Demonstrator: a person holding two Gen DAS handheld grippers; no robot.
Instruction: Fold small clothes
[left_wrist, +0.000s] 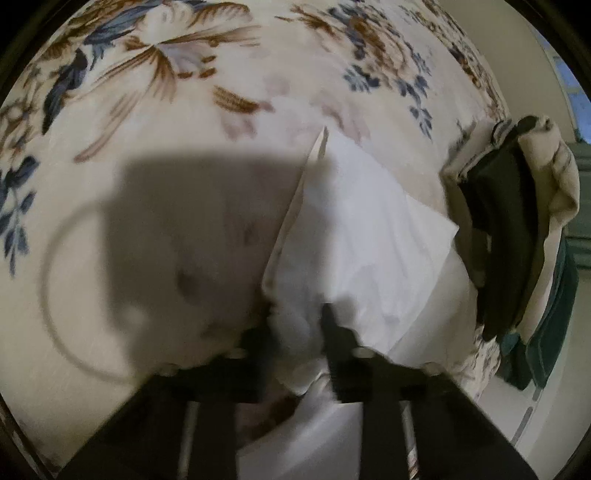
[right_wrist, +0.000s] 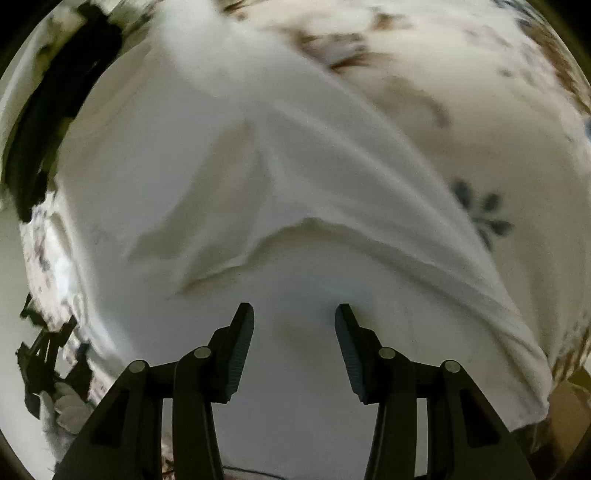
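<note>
Left gripper (left_wrist: 295, 325) is pinching the white cloth (left_wrist: 365, 236), mid-fold; right gripper (right_wrist: 294, 314) is hovering open, probably needing an edge next.

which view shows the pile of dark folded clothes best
The left wrist view. There the pile of dark folded clothes sits at the right edge of the floral bedspread, its black, cream and green layers distinct. The right wrist view shows only a blurred black patch at upper left, beyond the white garment.
</note>
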